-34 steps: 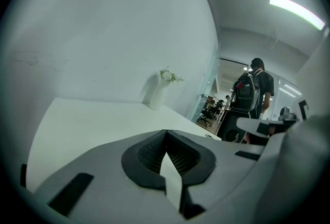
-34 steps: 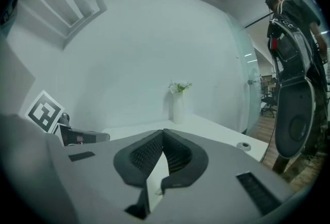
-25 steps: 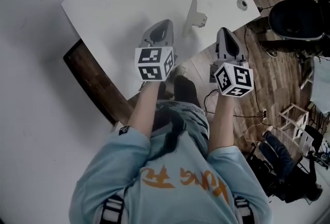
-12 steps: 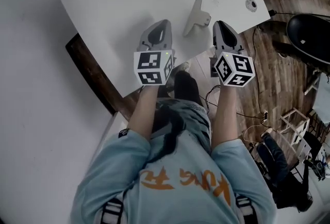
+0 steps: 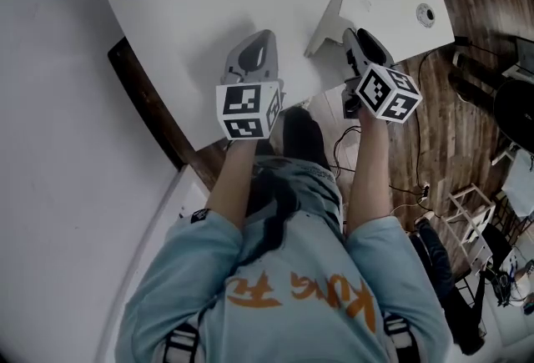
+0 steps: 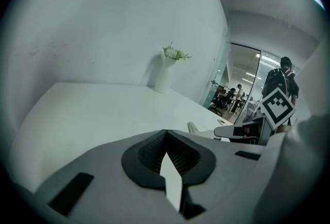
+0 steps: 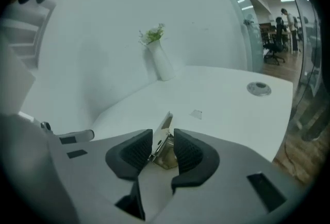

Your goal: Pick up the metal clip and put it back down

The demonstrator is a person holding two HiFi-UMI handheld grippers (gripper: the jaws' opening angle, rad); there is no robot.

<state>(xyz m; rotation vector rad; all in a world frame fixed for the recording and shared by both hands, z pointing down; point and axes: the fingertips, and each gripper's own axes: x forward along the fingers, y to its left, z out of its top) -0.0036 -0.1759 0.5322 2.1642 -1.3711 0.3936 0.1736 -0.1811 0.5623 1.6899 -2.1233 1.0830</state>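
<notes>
Pickup not yet made: right gripper (image 7: 163,147) is opening its jaws around the metal clip (image 7: 166,124), which is lying on the table (image 7: 221,99), while left gripper (image 6: 166,138) is hovering with jaws together; gripping, lifting and setting down are all remaining.

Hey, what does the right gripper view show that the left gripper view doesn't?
Only the right gripper view: the right tool's opening jaws either side of the metal clip, not gripping it, plus a small square patch on the table. Only the left gripper view: the left tool's jaws together with nothing between them, and the right tool's marker cube. Both: the table, the vase of flowers and the office behind glass.
</notes>
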